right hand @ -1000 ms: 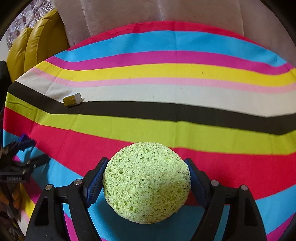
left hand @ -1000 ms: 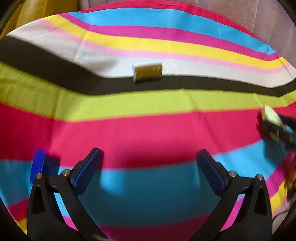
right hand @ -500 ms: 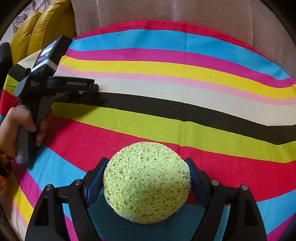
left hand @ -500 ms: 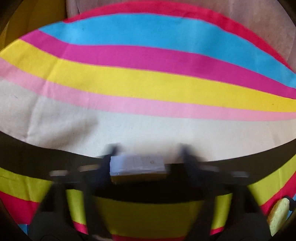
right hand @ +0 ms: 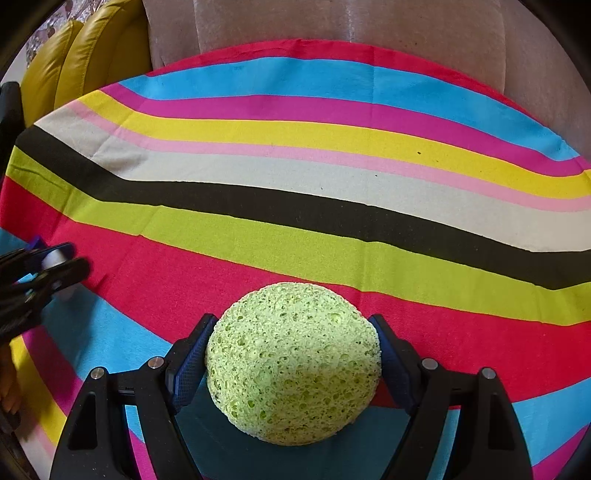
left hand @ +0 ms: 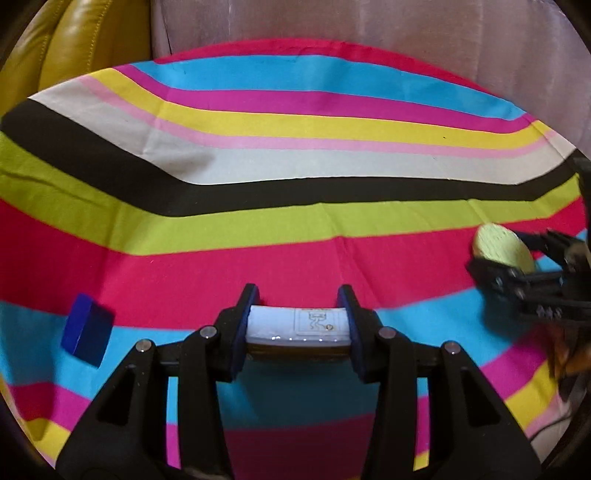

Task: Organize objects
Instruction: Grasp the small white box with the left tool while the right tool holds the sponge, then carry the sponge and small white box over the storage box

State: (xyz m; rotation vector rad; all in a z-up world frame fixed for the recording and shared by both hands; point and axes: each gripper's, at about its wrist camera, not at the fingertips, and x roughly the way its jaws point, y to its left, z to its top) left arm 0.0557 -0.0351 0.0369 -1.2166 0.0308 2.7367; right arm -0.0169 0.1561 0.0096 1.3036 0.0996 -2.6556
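Observation:
My left gripper (left hand: 298,323) is shut on a small flat white-topped box with a yellow underside (left hand: 299,325), held just above the striped cloth (left hand: 295,206). A round green sponge (right hand: 291,363) fills my right gripper (right hand: 291,354), whose blue pads press on its two sides. In the left wrist view the same sponge (left hand: 502,247) and the right gripper (left hand: 524,273) show at the right edge. The left gripper (right hand: 55,266) with the white box end appears at the left edge of the right wrist view. A dark blue block (left hand: 88,334) lies on the cloth to the left of my left gripper.
The striped cloth covers a surface that ends at a grey upholstered back (left hand: 369,29) beyond it. A yellow leather cushion (left hand: 74,40) stands at the far left corner. Part of a hand (right hand: 9,391) shows at the left edge of the right wrist view.
My left gripper went out to the small box on the black stripe, closed on it and drew back with it toward the near blue stripe. The right gripper kept still, holding the sponge.

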